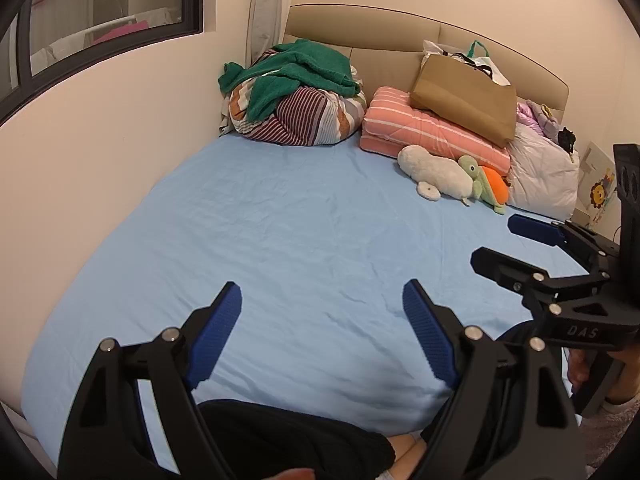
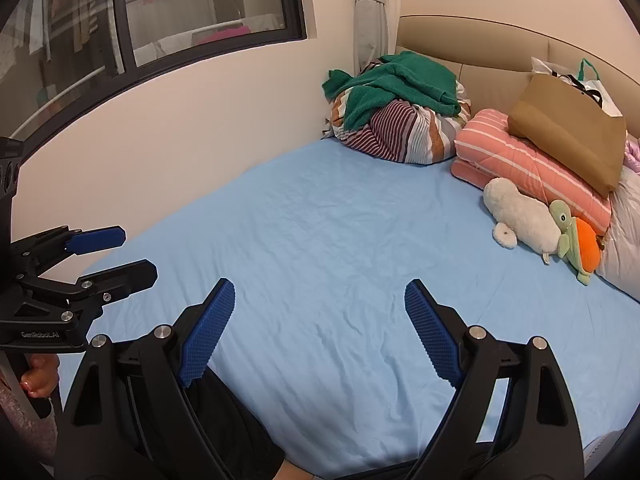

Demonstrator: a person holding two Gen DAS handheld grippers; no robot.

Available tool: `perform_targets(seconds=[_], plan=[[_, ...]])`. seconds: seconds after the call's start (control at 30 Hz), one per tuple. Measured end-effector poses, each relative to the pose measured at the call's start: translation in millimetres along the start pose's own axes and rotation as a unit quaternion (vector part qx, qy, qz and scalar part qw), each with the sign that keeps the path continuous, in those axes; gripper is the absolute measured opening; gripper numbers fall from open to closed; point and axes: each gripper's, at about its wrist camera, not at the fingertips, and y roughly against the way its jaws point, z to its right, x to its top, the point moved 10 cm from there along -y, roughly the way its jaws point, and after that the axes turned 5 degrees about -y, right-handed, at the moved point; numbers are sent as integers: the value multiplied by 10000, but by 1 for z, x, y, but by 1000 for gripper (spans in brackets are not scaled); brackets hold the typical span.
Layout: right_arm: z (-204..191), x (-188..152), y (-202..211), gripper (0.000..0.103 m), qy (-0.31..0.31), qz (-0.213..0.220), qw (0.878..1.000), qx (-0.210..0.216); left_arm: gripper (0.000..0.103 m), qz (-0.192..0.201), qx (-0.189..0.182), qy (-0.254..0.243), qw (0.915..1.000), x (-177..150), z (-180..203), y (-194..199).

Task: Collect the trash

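A brown paper bag (image 1: 466, 98) (image 2: 568, 128) leans on the headboard atop a pink striped blanket (image 1: 400, 124), with a white plastic bag (image 1: 486, 62) (image 2: 592, 88) behind it. No loose trash shows on the light blue bed sheet (image 1: 300, 220) (image 2: 340, 240). My left gripper (image 1: 322, 292) (image 2: 136, 252) hovers open over the near end of the bed, nothing between its blue pads. To its right, my right gripper (image 2: 320, 288) (image 1: 496, 240) is also open and empty. Both are far from the bags.
A bedding bundle under a green towel (image 1: 296, 92) fills the far corner by the wall and curtain (image 1: 264, 8). A white plush (image 1: 434, 172), a turtle plush (image 1: 486, 186) and a white pillow (image 1: 544, 176) lie at the right. A person's dark trouser leg (image 1: 280, 440) is below the grippers.
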Motion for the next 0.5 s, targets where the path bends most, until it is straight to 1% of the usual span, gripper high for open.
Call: perform_targets(seconds=[0.5], plan=[[0, 0, 3, 84, 20, 9, 10000, -8, 83, 3, -14, -8, 10000, 0, -1, -1]])
